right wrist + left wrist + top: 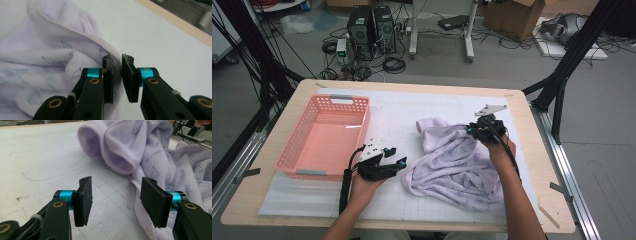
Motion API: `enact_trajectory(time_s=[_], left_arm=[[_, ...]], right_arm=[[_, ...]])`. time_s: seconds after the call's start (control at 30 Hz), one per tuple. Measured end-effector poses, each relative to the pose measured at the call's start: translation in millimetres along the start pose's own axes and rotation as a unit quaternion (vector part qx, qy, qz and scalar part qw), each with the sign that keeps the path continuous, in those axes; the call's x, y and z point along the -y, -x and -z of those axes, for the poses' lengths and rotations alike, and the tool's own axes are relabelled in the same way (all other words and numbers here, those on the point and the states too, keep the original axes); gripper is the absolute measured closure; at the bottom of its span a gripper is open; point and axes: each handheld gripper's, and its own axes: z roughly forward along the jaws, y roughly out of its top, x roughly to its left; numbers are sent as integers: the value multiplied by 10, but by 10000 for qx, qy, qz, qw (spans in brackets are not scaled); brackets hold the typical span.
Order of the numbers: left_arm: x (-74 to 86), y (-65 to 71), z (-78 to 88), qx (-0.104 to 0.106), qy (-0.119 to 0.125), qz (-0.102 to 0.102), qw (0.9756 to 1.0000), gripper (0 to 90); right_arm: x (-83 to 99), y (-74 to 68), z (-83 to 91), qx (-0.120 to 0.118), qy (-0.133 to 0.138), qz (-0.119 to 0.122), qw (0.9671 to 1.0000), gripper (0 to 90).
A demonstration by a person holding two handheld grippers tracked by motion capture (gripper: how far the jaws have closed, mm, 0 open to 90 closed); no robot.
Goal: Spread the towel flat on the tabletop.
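The right tool (117, 75) pinches the lilac garment's (457, 160) hem; the left tool (120, 200) (jaws wide, empty) waits beside the garment.

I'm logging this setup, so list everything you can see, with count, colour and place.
Lilac printed cotton garment: one, pale purple, crumpled on the mat, right of centre.
Pink slotted plastic basket: one, salmon pink, left on the mat.
White gridded mat: one, covering the tabletop.
Light wooden table: one, beige.
Black computer towers: two, on the floor beyond.
Cardboard box: one, brown, floor, far right.
Left hand-held gripper: black, open, beside the garment's left edge.
Right hand-held gripper: black, nipping the garment's hem.
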Motion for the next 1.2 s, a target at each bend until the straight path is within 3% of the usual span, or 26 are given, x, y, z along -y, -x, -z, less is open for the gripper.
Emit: enact_trajectory(time_s=[0.07, 0.1, 0.17, 0.23, 0.33, 0.4, 0.57, 0.67, 0.73, 0.77, 0.9, 0.97, 1.0, 1.07, 1.1, 1.2], left_arm=[[4, 2, -10, 9, -15, -4, 10000, 433], [5, 6, -15, 19, -22, 0, 10000, 434], [9, 10, -29, 31, -37, -33, 10000, 436], [13, 17, -46, 31, -31, -25, 10000, 440], [17, 21, -62, 55, -37, -31, 10000, 443], [19, 22, -62, 56, -45, -39, 10000, 443], [18, 14, -56, 53, -35, -59, 10000, 443], [16, 15, -51, 58, -35, -56, 10000, 443], [18, 14, -49, 58, -33, -42, 10000, 443], [18, 13, -46, 50, -35, -39, 10000, 443], [23, 1, -43, 33, -32, -30, 10000, 443], [25, -3, -49, 34, -40, -27, 10000, 443], [26, 0, -53, 24, -38, -26, 10000, 443], [26, 4, -58, 43, -42, -45, 10000, 443], [28, 5, -60, 30, -38, -51, 10000, 443], [28, 2, -59, 30, -35, -33, 10000, 442]], right_arm=[[126, 93, 20, 471, -303, -133, 9983, 802], [203, 150, 17, 583, -501, -258, 9967, 760], [281, 208, 38, 585, -489, -394, 9963, 743], [282, 210, 82, 408, -172, -477, 9979, 703], [152, 71, 84, 106, 156, -138, 9997, 645], [49, -44, 36, -239, 347, 110, 9991, 614], [-167, -354, -208, -1079, 401, 609, 9915, 580], [-258, -531, -373, -1206, 224, 1043, 9869, 664], [-282, -581, -445, -1151, 14, 1343, 9842, 854], [-279, -562, -450, -1069, -19, 1393, 9845, 894], [-213, -277, -341, -732, 74, 773, 9943, 900], [-164, -101, -249, -621, 271, 481, 9965, 900], [-147, -54, -224, -634, 311, 419, 9966, 891], [-141, -42, -228, -716, 349, 362, 9962, 635], [-148, -59, -252, -816, 381, 338, 9954, 609], [-195, -200, -350, -1084, 444, 578, 9914, 548]])
